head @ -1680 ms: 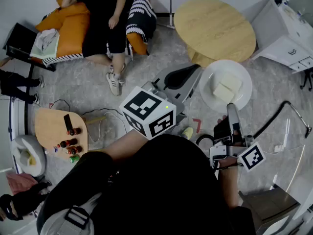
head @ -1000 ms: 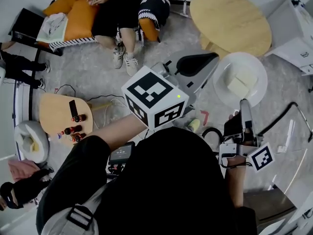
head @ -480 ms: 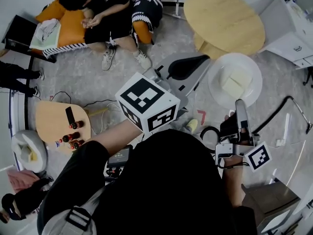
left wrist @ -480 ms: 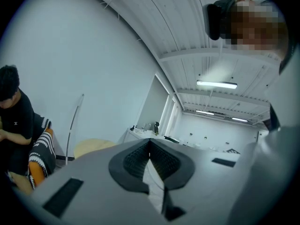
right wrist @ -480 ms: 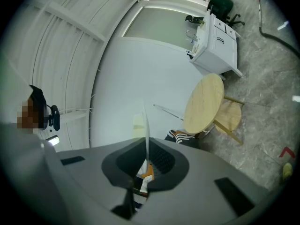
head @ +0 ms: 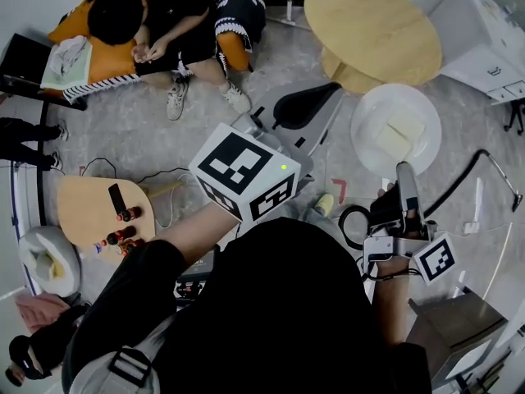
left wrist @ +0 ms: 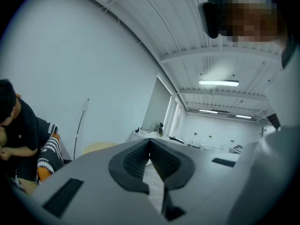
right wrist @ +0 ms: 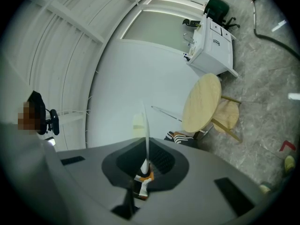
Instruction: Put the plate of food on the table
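Observation:
A white plate [head: 395, 130] carries two pale blocks of food [head: 394, 136] and hangs above the grey floor, just short of the round wooden table [head: 373, 27]. My right gripper [head: 402, 175] is shut on the plate's near rim. In the right gripper view the plate [right wrist: 146, 125] shows edge-on as a thin white line between the pads, with the table [right wrist: 202, 102] beyond it. My left gripper [head: 312, 101] is raised to the left of the plate with its marker cube [head: 244, 175] up. Its jaws [left wrist: 150, 144] are shut on nothing.
A person sits bent forward on an orange sofa [head: 123, 39] at the upper left. A white cabinet [head: 484, 23] stands right of the table. A small wooden board [head: 94, 208] with bottles lies at the left. A cable [head: 492, 179] runs over the floor at the right.
The plate and right gripper have kept their grip and drifted only slightly in the view. The seated person has leaned forward over their lap.

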Tool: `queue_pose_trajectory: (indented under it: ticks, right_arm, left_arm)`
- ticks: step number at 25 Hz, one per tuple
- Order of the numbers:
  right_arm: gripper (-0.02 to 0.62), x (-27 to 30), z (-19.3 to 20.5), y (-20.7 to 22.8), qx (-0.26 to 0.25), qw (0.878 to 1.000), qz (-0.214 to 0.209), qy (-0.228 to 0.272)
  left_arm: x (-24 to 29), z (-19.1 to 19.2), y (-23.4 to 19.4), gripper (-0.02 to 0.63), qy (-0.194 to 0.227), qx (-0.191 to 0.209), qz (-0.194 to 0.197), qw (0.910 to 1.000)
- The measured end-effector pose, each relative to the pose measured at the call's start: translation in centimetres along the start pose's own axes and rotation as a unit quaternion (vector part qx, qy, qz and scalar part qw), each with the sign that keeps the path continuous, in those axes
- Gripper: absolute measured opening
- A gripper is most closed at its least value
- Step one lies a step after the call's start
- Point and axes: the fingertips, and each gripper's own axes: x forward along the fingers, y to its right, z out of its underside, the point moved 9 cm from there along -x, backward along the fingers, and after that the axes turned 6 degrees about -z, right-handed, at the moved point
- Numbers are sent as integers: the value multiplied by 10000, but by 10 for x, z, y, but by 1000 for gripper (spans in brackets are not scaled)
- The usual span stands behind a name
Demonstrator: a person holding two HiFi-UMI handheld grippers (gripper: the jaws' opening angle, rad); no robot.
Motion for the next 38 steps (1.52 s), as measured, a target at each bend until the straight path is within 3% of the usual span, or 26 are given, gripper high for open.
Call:
queue_pose_trajectory:
  ticks: [18, 32, 38]
  right_arm:
    - [17, 10, -7, 10, -45, 9998, -125, -144]
    - [17, 47, -92, 46, 183, 9988, -320, -333]
    - [17, 63, -157, 78, 340, 9983, -259, -395]
  left_arm:
    - [16, 8, 3, 6, -141, 568, -411, 9974]
    - [120, -10, 25, 6, -183, 700, -451, 9964]
    - [195, -11, 35, 6, -305, 553, -593, 9962]
